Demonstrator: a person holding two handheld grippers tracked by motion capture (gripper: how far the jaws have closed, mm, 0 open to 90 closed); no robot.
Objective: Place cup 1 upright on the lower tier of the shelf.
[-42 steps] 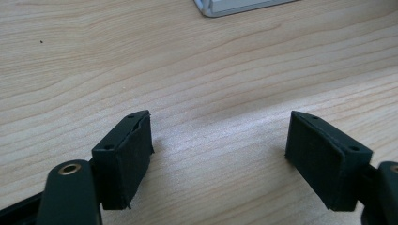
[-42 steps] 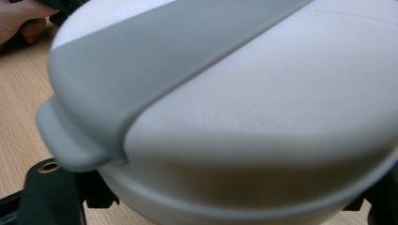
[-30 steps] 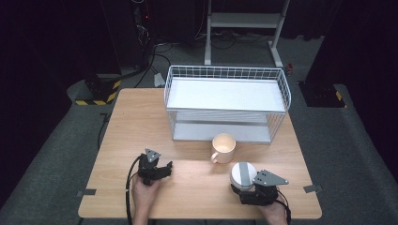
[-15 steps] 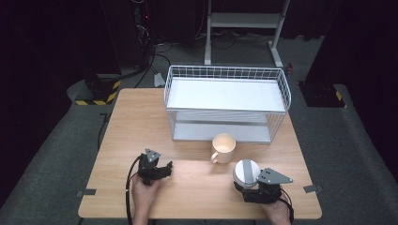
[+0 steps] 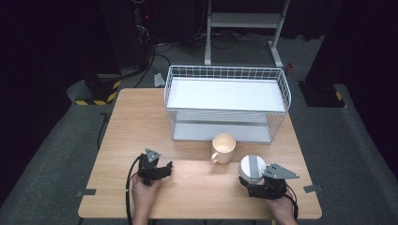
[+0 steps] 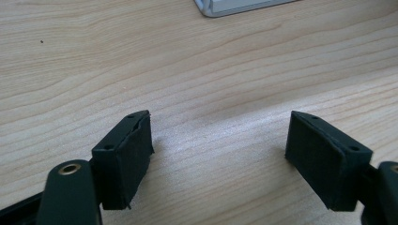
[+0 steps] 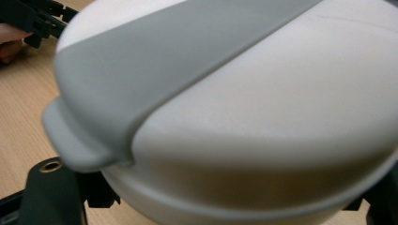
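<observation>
A round white container point(image 5: 251, 165) with a grey band across its lid sits between the jaws of my right gripper point(image 5: 254, 177) near the table's front right. In the right gripper view the container point(image 7: 244, 108) is very close, and the jaws hold its sides low down. A cream mug point(image 5: 224, 148) stands just left of it and farther back, handle toward the front left. At the front left my left gripper point(image 5: 162, 169) rests low over the table. Its pads point(image 6: 126, 154) are wide apart over bare wood.
A white wire basket point(image 5: 227, 75) with a flat white shelf fills the back right of the wooden table point(image 5: 136, 122). Its base corner point(image 6: 225, 7) lies beyond my left jaws. The other hand and gripper point(image 7: 28, 18) are at the top left of the right gripper view.
My right gripper and the white container have shifted a little to the right and away from the table's front edge. The left gripper has stayed put.
</observation>
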